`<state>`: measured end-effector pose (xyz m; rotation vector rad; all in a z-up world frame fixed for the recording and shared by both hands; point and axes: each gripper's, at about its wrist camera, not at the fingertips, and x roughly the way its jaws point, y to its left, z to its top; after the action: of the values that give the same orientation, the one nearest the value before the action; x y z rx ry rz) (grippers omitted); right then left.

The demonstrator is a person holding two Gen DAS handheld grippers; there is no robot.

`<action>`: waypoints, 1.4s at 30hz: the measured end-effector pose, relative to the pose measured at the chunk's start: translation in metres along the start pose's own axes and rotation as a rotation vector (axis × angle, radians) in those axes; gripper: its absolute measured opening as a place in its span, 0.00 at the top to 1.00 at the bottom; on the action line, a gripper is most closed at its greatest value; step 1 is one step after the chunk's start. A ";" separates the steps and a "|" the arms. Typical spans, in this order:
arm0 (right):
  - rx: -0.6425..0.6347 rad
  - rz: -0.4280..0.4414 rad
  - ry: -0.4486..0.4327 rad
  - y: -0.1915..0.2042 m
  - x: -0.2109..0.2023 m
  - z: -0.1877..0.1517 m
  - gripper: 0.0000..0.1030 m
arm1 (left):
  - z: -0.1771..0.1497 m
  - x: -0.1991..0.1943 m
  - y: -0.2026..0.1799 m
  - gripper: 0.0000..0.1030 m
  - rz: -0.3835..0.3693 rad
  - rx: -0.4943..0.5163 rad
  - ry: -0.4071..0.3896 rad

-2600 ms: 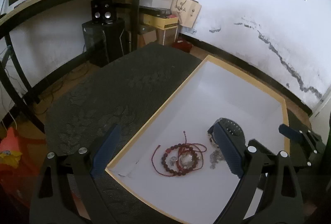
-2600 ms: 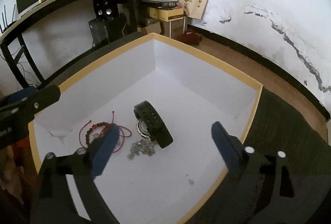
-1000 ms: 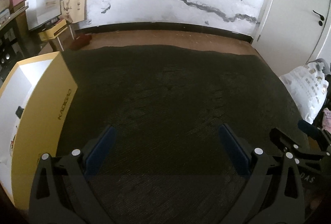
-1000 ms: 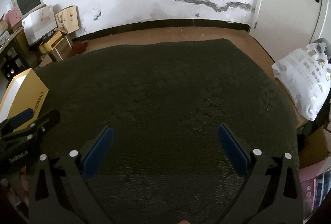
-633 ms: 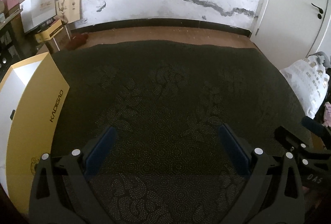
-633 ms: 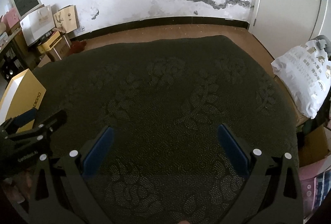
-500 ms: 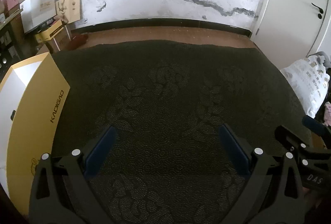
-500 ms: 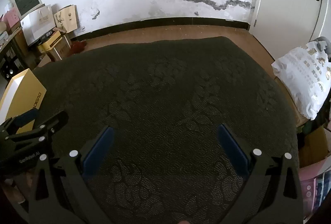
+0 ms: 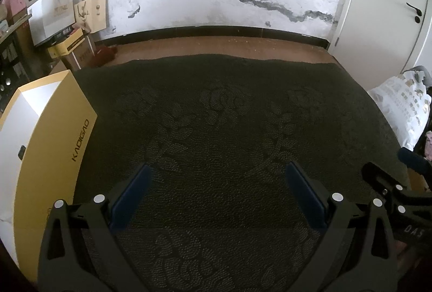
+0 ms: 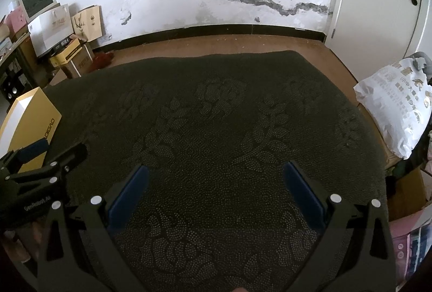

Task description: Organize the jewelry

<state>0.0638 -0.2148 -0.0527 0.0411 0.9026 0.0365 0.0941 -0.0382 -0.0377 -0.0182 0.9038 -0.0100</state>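
Both tools hang over the dark green flower-patterned cloth, jaws spread wide and holding nothing: the left gripper and the right gripper face only bare fabric between their blue pads. No jewelry shows anywhere. The yellow cardboard box with white lining sits well to the left of the left jaws, its inside mostly hidden. My worry: closing here would grab only cloth.

Yellow box, white inside, stands on dark cloth's left edge.
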 end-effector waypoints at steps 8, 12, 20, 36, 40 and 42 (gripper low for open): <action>0.003 -0.003 -0.011 0.000 -0.005 0.001 0.06 | -0.001 -0.004 -0.001 0.06 0.010 0.014 -0.011; 0.000 -0.004 -0.010 0.001 -0.005 -0.001 0.06 | -0.002 -0.005 -0.001 0.06 0.010 0.018 -0.012; -0.001 -0.004 -0.012 0.001 -0.005 -0.001 0.06 | -0.002 -0.005 0.001 0.06 0.012 0.020 -0.013; -0.002 -0.004 -0.011 0.001 -0.006 -0.002 0.06 | -0.003 -0.006 0.002 0.06 0.012 0.017 -0.014; -0.002 -0.005 -0.011 0.001 -0.006 -0.002 0.06 | -0.003 -0.007 0.001 0.06 0.012 0.017 -0.014; -0.002 -0.005 -0.012 0.002 -0.006 -0.002 0.06 | -0.003 -0.006 0.001 0.06 0.013 0.017 -0.015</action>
<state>0.0584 -0.2135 -0.0490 0.0365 0.8911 0.0323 0.0880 -0.0374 -0.0345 0.0035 0.8887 -0.0053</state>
